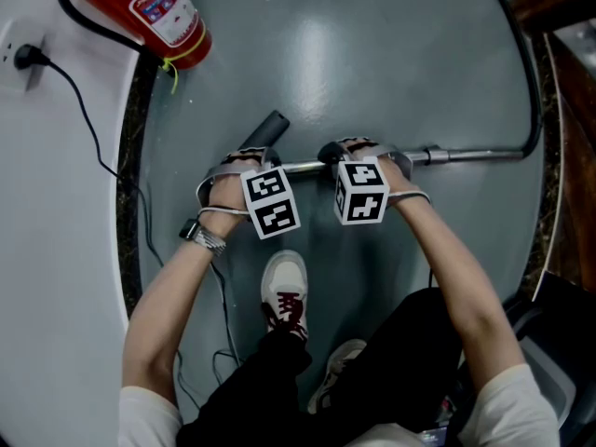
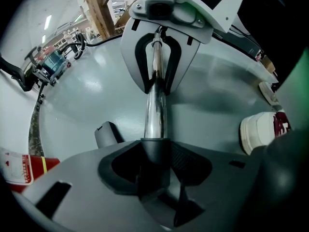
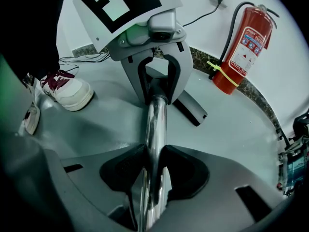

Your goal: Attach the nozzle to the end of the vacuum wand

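Observation:
A chrome vacuum wand (image 1: 309, 166) lies across the grey floor, held between both grippers. My left gripper (image 1: 244, 158) is shut on the black collar (image 2: 155, 151) at the wand's left end. From there a dark grey nozzle (image 1: 268, 128) slants away over the floor, also visible as the nozzle (image 3: 194, 108) in the right gripper view. My right gripper (image 1: 359, 150) is shut on the chrome wand (image 3: 155, 129) a short way to the right. In each gripper view the tube runs straight from my own jaws into the other gripper's jaws.
A red fire extinguisher (image 1: 149, 7) stands at the upper left by a white wall with a socket (image 1: 23, 56) and cable. A black hose (image 1: 533, 110) leads off the wand's right end. The person's white shoe (image 1: 284, 291) is just below the grippers.

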`<act>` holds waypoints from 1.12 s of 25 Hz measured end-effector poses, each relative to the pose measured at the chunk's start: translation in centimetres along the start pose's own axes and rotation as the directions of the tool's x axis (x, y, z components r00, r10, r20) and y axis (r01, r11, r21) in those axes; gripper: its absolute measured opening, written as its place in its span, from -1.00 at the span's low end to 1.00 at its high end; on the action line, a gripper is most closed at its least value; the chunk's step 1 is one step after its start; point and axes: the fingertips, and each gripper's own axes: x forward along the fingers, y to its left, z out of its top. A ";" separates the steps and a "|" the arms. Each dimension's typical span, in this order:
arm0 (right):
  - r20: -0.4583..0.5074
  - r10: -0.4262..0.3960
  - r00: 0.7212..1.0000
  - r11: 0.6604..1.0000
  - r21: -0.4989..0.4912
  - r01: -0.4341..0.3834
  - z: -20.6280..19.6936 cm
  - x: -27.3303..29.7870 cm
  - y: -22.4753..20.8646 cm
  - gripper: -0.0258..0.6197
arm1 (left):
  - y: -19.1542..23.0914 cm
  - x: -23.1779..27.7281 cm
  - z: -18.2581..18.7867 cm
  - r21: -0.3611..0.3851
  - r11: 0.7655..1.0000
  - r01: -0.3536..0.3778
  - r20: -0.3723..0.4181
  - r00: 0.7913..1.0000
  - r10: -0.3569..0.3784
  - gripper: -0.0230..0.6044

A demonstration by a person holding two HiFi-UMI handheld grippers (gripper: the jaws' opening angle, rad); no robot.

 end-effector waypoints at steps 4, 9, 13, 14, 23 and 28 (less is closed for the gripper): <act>-0.004 -0.006 1.000 1.000 -0.001 0.006 0.1 0.1 -0.2 -0.44 | 0.2 0.0 0.1 0.035 0.999 -0.029 0.017 0.999 0.028 -0.34; -0.004 -0.017 1.000 1.000 0.009 0.017 0.1 -0.1 -0.6 -0.44 | 0.7 -0.2 0.4 0.096 0.989 -0.111 0.010 0.994 0.110 -0.34; -0.007 -0.017 1.000 1.000 0.008 0.017 -0.1 0.2 -0.5 -0.44 | 0.6 0.2 0.5 0.096 0.989 -0.112 0.007 0.994 0.112 -0.34; -0.008 -0.015 1.000 1.000 0.007 0.015 -0.2 0.3 -0.4 -0.44 | 0.5 0.3 0.5 0.100 0.989 -0.107 0.011 0.994 0.106 -0.34; 0.028 -0.047 0.999 0.999 0.030 0.046 -0.2 0.3 -0.3 -0.44 | 0.4 0.4 0.7 0.061 0.990 -0.127 0.122 0.985 0.119 -0.34; 0.077 -0.053 0.996 0.996 0.079 0.047 0.2 -0.5 -0.7 -0.42 | 0.5 0.0 0.8 0.030 0.988 -0.153 0.189 0.971 0.145 -0.26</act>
